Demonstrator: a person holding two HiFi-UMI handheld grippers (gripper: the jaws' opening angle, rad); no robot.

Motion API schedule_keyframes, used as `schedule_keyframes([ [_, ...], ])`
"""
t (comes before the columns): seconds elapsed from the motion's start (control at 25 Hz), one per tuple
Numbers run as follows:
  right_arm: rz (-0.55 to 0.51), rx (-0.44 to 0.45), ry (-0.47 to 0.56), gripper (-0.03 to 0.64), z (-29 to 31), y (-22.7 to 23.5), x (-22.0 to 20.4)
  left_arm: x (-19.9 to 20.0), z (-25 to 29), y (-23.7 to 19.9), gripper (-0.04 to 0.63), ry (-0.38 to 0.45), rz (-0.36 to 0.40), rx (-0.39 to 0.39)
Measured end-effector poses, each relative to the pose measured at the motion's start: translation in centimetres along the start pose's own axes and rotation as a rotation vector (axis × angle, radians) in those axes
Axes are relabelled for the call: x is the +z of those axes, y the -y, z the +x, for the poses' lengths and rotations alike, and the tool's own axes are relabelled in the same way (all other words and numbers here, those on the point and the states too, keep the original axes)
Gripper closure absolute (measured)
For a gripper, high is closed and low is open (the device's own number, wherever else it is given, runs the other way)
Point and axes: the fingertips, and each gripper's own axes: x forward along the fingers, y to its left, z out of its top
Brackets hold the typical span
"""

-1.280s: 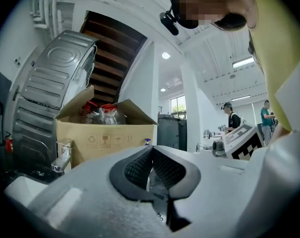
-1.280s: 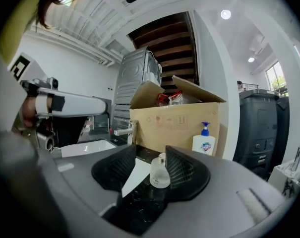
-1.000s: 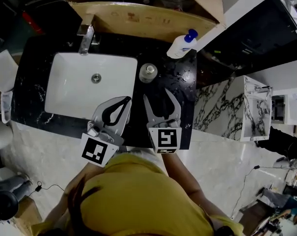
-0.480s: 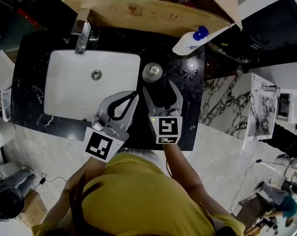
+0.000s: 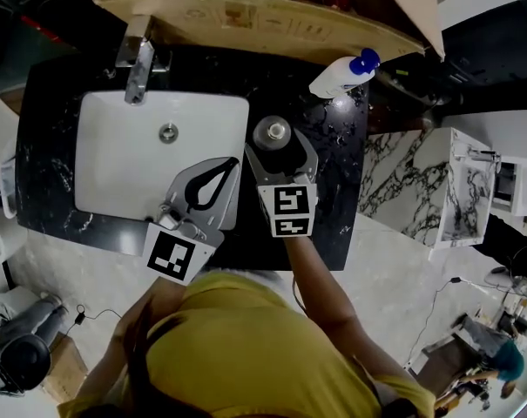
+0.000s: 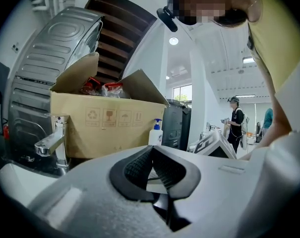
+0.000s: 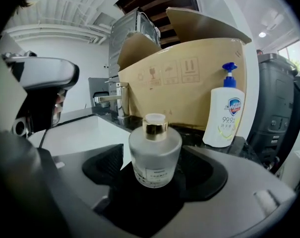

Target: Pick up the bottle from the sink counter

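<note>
A small frosted glass bottle [image 5: 272,132] with a gold collar and pale cap stands upright on the black marble counter [image 5: 334,194], just right of the sink. My right gripper [image 5: 280,150] reaches around it, its jaws opening, one on each side. In the right gripper view the bottle [image 7: 154,152] sits between the black pads [image 7: 109,163] with a gap on both sides. My left gripper [image 5: 232,165] hovers over the sink's right edge, shut, with nothing in it; in its own view the left gripper [image 6: 150,150] has its ribbed pads meeting.
A white sink basin [image 5: 115,168] with a chrome faucet [image 5: 137,59] fills the counter's left. An open cardboard box [image 5: 246,16] stands along the back. A white pump soap bottle [image 5: 341,77] stands at the back right corner. A person [image 6: 236,123] stands far off.
My right gripper has moved forward until its jaws stand either side of the bottle, and they have spread wider. The left gripper has stayed shut over the sink's edge.
</note>
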Motion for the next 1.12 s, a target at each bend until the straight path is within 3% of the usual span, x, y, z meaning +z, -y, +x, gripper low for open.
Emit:
schedule_keyframes([
  [0.24, 0.008, -0.020, -0.022, 0.291, 1.3, 0.7, -0.2, -0.4, -0.5, -0.9, 0.591, -0.012, -0.008, 0.017],
  [0.52, -0.016, -0.030, 0.037, 0.293, 0.5, 0.4, 0.6, -0.6, -1.4, -1.2, 0.591, -0.017, 0.003, 0.020],
  [0.8, -0.033, -0.052, 0.109, 0.293, -2.2, -0.5, 3.8, 0.1, -2.1, -1.0, 0.591, -0.001, 0.014, 0.005],
  [1.12, -0.014, -0.135, 0.192, 0.293, -7.8, -0.6, 8.3, 2.1, -2.4, -0.8, 0.591, 0.048, 0.030, -0.010],
])
